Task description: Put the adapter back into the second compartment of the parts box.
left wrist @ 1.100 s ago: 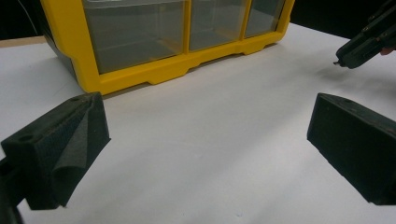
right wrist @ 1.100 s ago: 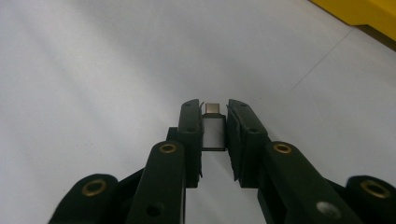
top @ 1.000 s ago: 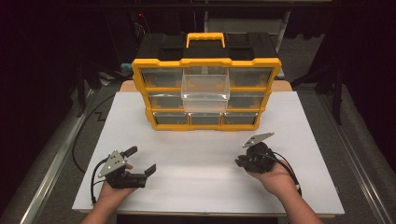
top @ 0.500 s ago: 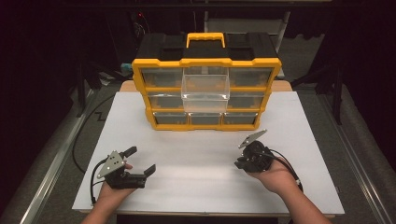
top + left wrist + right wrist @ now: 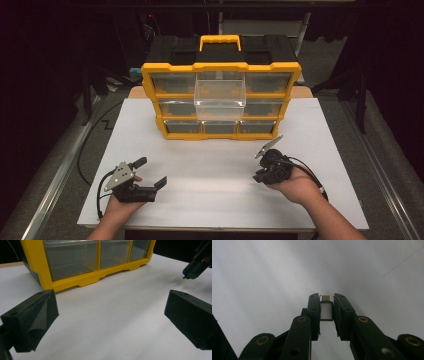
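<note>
Two pads of the right hand-held gripper (image 5: 326, 312) pinch a small silver metal plug adapter (image 5: 326, 310), plain in its own view, too small from above. It sits between the fingertips above the white counter (image 5: 210, 165), near its right edge; the left hand-held gripper (image 5: 110, 322) stands spread and empty near the front-left corner.

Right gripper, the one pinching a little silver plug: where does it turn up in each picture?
High view: right gripper lower right of centre, in the person's hand.
Left gripper view: top right corner, tip pointing down.
Right gripper view: its own jaws rise from bottom centre, closed on the silver plug.
Shared landmark: the white tabletop under it in all three.
</note>
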Demonstrator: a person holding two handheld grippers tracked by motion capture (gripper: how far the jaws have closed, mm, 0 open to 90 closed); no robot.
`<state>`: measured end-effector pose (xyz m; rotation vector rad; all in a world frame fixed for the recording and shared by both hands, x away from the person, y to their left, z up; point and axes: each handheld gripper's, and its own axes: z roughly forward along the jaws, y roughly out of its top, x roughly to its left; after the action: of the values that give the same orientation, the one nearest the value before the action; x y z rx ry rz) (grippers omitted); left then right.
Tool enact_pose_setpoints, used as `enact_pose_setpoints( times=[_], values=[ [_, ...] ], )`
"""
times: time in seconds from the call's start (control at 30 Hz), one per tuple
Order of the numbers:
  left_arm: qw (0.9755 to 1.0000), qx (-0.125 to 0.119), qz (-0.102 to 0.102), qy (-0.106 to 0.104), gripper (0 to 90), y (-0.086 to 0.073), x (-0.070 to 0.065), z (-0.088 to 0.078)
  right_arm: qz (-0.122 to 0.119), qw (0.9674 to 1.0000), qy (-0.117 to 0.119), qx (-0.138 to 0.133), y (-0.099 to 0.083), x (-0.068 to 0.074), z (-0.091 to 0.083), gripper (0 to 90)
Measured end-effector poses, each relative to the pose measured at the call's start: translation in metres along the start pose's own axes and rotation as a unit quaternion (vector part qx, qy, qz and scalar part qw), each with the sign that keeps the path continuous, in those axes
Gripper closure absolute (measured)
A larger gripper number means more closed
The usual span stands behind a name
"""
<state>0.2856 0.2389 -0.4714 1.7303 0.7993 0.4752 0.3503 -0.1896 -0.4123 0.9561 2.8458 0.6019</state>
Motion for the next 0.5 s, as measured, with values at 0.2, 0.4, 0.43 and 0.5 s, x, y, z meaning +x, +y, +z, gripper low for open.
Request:
enact_pose_setpoints(
  times=[0.2,0.4,0.43,0.5],
  values=[
    [1.0000,0.005,0.004,0.001,0.3,-0.0009,0.0014,0.0008,-0.002,0.9998,0.008,0.018,0.0008,-0.0027,0.0000,76.7],
    [1.0000,0.002,0.002,0.001,0.3,-0.0005,0.0007,-0.0001,-0.004,0.9994,0.014,0.031,0.0041,-0.0044,-0.0022,76.7],
    [1.0000,0.003,0.002,0.001,0.3,-0.0006,0.0007,0.0000,-0.004,0.9993,0.015,0.033,0.0047,-0.0045,-0.0024,76.7],
    [1.0000,0.003,0.002,0.001,0.3,-0.0006,0.0008,0.0001,-0.006,0.9992,0.016,0.037,0.0061,-0.0047,-0.0028,76.8]
  ],
)
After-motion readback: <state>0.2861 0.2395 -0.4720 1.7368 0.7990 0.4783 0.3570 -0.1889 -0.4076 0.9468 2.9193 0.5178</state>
